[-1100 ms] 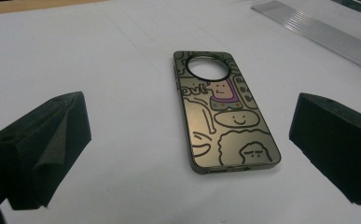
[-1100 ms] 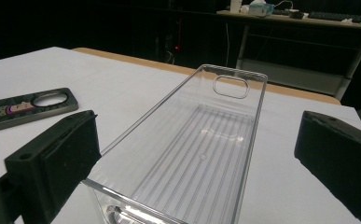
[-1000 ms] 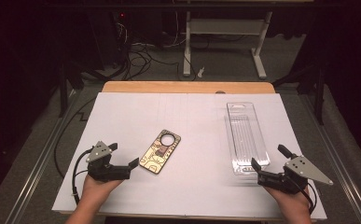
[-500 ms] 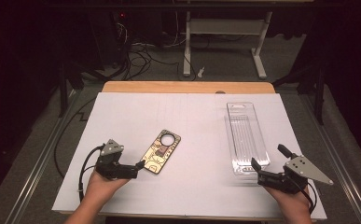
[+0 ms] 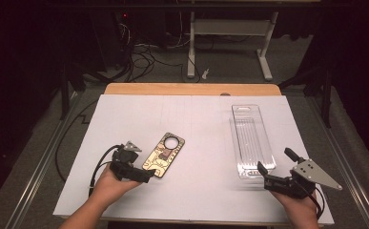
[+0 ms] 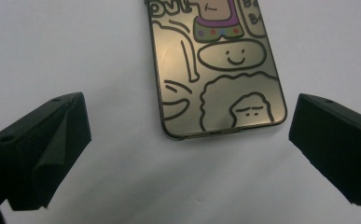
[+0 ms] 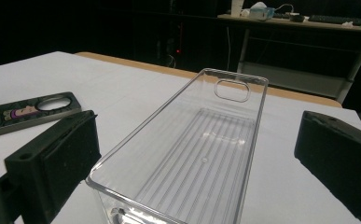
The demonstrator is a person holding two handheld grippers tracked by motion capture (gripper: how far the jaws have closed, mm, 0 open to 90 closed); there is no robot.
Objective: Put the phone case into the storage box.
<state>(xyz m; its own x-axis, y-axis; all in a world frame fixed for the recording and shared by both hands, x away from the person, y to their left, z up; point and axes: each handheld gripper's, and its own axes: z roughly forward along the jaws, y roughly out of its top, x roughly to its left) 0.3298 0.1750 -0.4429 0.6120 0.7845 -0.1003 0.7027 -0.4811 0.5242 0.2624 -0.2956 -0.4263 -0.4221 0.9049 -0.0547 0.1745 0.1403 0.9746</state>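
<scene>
Covering most of the wooden table [image 5: 191, 89] is a white sheet [image 5: 191, 133], on which everything else is laid. Toward the right side of that sheet, a clear plastic tray [image 5: 251, 139] is seen lying lengthwise, its ribbed floor bare and a hang-slot cut in its far end; in the right gripper view the tray [image 7: 201, 154] is shown close up, its near rim framed between the two black jaws.

Left of centre, a phone case [image 5: 163, 154] printed with cartoon figures is laid flat and turned at an angle, its round camera hole toward the far side. In the left gripper view the near short end of the case [image 6: 215, 79] is seen just ahead of the jaws, flat on the sheet and untouched.

At the lower right, the right gripper [image 5: 264, 174] is held by a hand just short of the tray's near end; its jaws are spread wide, with nothing between them but the tray's rim ahead. At the lower left, the left gripper [image 5: 148, 175] is held by the other hand just beside the case's near end; its jaws are likewise parted wide and nothing is clasped.
</scene>
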